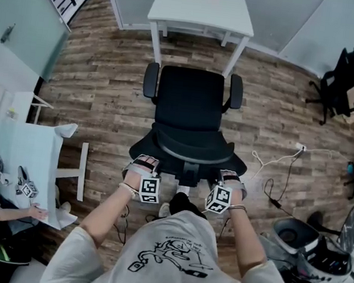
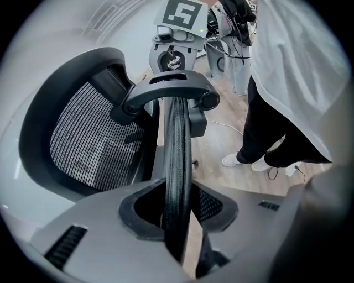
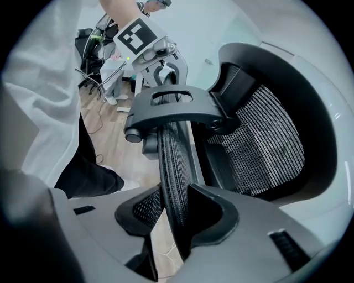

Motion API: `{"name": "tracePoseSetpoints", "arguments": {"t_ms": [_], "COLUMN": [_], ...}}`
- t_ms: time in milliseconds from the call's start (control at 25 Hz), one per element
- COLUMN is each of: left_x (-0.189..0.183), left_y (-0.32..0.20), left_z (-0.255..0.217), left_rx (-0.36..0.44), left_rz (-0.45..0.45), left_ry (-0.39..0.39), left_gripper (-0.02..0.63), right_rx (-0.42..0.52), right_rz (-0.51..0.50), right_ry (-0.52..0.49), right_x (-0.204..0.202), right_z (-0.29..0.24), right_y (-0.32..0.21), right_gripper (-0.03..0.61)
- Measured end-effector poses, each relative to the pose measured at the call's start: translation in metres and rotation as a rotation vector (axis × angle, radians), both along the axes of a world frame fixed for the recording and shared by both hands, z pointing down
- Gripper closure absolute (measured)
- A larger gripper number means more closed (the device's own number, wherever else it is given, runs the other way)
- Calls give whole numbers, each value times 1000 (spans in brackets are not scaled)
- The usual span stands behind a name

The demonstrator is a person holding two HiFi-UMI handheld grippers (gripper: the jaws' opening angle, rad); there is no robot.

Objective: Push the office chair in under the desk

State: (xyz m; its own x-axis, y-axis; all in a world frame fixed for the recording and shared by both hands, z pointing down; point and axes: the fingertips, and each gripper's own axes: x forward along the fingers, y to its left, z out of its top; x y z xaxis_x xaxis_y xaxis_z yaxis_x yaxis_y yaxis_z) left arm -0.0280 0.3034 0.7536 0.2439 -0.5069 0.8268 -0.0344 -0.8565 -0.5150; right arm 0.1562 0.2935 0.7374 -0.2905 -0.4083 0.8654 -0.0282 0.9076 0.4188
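A black office chair (image 1: 189,101) stands on the wood floor, its seat facing the white desk (image 1: 202,11) just beyond it. Its mesh backrest (image 1: 189,146) is nearest me. My left gripper (image 1: 143,164) is shut on the backrest's top rim at the left, and my right gripper (image 1: 230,178) is shut on it at the right. In the left gripper view the black rim (image 2: 177,149) runs between the pads of the left gripper (image 2: 177,213). In the right gripper view the mesh edge (image 3: 174,160) is pinched the same way by the right gripper (image 3: 177,213).
A second black chair (image 1: 337,85) stands at the far right. Cables (image 1: 280,174) trail across the floor on the right. A white table (image 1: 18,152) with a seated person is at the left. Round bins (image 1: 293,235) sit at the lower right.
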Motion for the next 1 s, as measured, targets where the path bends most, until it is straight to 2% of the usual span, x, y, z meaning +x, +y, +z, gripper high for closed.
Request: {"name": "tracePoseSetpoints", "arguments": {"t_ms": [200, 400, 600, 1000], "left_x": [3, 1, 1, 12], "left_y": [-19, -39, -57, -89], "left_z": [0, 2, 2, 4], "left_rx": [4, -16, -30, -47], "left_rz": [-1, 0, -49, -89], "left_ry": [11, -14, -24, -21], "left_gripper": [495, 494, 495, 497], "right_rx": [-7, -10, -5, -2], "right_rz": [-5, -4, -24, -64], "right_ry": [0, -6, -10, -14], "right_x": [3, 2, 2, 13], "right_z": [0, 0, 1, 2], "right_y": [-21, -37, -56, -93], "right_gripper": [425, 425, 428, 430]}}
